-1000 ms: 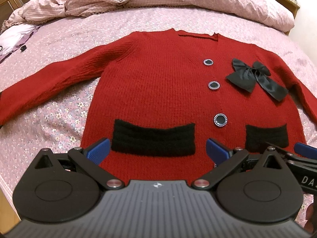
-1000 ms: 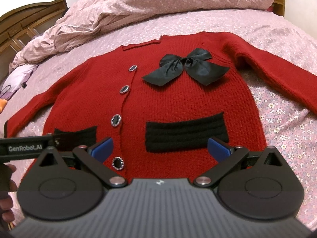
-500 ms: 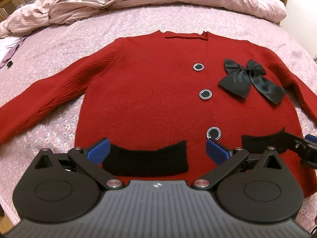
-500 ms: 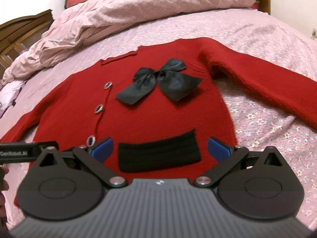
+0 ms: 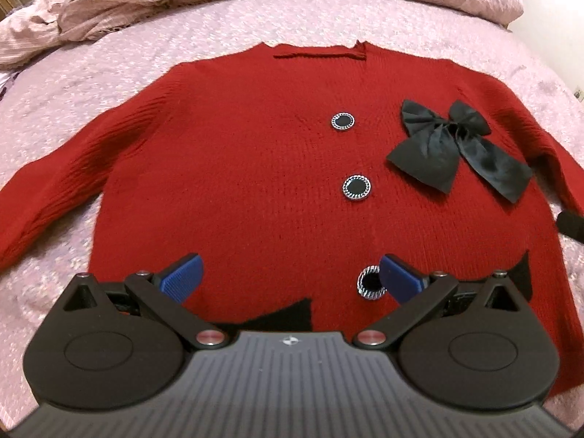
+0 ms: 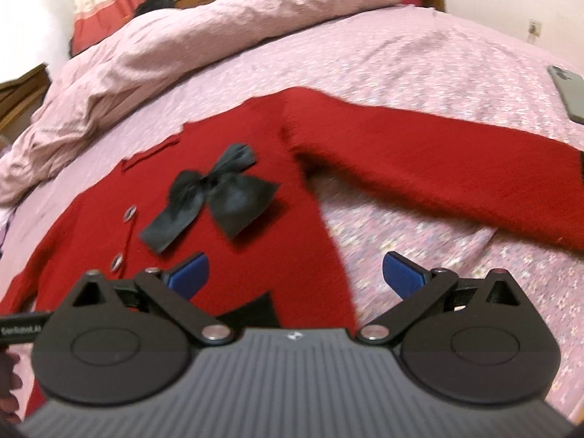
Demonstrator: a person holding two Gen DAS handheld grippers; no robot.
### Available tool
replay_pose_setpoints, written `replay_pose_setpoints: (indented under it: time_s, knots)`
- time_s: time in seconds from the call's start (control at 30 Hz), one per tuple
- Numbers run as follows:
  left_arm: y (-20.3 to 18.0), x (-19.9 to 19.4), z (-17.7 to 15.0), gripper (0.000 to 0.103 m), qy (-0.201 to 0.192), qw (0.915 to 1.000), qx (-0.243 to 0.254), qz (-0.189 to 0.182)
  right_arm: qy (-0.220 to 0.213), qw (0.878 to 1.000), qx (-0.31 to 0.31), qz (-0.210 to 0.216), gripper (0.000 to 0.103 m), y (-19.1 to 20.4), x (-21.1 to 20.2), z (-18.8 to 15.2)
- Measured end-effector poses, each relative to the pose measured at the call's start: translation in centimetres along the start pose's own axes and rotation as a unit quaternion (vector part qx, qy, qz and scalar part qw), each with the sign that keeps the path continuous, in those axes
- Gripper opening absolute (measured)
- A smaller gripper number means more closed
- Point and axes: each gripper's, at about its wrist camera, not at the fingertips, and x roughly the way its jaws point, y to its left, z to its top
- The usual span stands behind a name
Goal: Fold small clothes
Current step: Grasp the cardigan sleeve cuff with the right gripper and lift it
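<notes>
A small red knit cardigan point(image 5: 237, 168) lies flat and face up on the bed, sleeves spread to both sides. It has round black buttons point(image 5: 356, 187), a black satin bow point(image 5: 452, 149) on the chest and black pocket bands point(image 5: 288, 315). My left gripper point(image 5: 290, 277) hovers open over the lower front, above the left pocket and the bottom button. My right gripper point(image 6: 295, 273) is open over the cardigan's right side edge point(image 6: 335, 255), with the bow point(image 6: 215, 200) ahead of it and the right sleeve point(image 6: 438, 186) stretching off to the right.
The bed has a pink floral sheet point(image 5: 54, 106). A crumpled pink duvet point(image 6: 204, 40) is heaped along the far side. A grey phone point(image 6: 569, 93) lies on the sheet at the far right. A hand point(image 6: 9, 372) and the other gripper's body show at the right wrist view's left edge.
Both grippers have moved forward over the cardigan, so the pockets now sit under them. The right gripper has also swung right, bringing the right sleeve and a phone into view.
</notes>
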Motion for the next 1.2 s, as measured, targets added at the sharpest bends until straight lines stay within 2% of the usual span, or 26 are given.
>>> replay_pose_setpoints:
  time_s: [0.23, 0.43, 0.8, 0.97, 1.2]
  knots:
    - [-1.2, 2.3, 0.8, 0.103, 0.007, 0.9999, 0.012, -0.002, 0.001, 0.997, 0.079, -0.009, 0.103, -3.5, 1.6, 1.2]
    - [-1.6, 3.6, 0.8, 0.103, 0.001, 0.9997, 0.023, 0.004, -0.006, 0.993, 0.116, -0.019, 0.103, -5.0, 3.1, 1.6]
    - [-1.4, 3.9, -0.1, 0.103, -0.016, 0.9998, 0.008, 0.003, -0.049, 0.982, 0.18, -0.008, 0.103, -7.3, 4.1, 2.3]
    - [-1.4, 3.7, -0.4, 0.103, -0.021, 0.9998, 0.006, 0.001, -0.068, 0.974, 0.215, 0.001, 0.103, -8.4, 3.6, 2.4]
    - [-1.3, 3.7, -0.4, 0.103, -0.022, 0.9997, 0.007, 0.0, -0.093, 0.955, 0.281, -0.003, 0.103, -10.1, 3.6, 2.4]
